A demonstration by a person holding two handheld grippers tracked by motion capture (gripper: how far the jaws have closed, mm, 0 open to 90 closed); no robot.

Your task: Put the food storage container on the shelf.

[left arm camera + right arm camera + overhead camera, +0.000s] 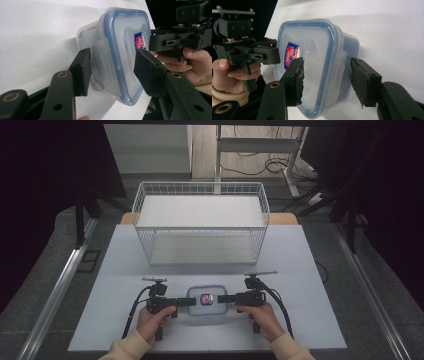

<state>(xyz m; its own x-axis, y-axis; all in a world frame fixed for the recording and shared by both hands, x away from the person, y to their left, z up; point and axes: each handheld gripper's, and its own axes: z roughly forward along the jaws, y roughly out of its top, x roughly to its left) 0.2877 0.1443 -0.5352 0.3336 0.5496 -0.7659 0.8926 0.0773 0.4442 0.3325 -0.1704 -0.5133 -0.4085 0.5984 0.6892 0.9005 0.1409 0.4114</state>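
A clear plastic container (pixel 206 301) with a blue-rimmed snap lid sits on the white counter (pixel 110 270) near the person's edge, midway between the two hands and well short of the white wire basket (pixel 200 222) at the far side. The left gripper (pixel 191 301) comes in from the container's left end and the right gripper (pixel 220 298) from its right end. In the left gripper view the jaws stand partly open, astride the container's end latch, one jaw against the side wall and the other over the lid; whether they press yet is unclear. The right gripper view shows much the same: jaws partly open, straddling the lid's edge and its latch flap, with a little slack on the wall side. The step in hand looks like taking a two-sided hold on the container. Next, both grippers likely need to close evenly on the ends, before any lift toward the basket or any work on the latches.
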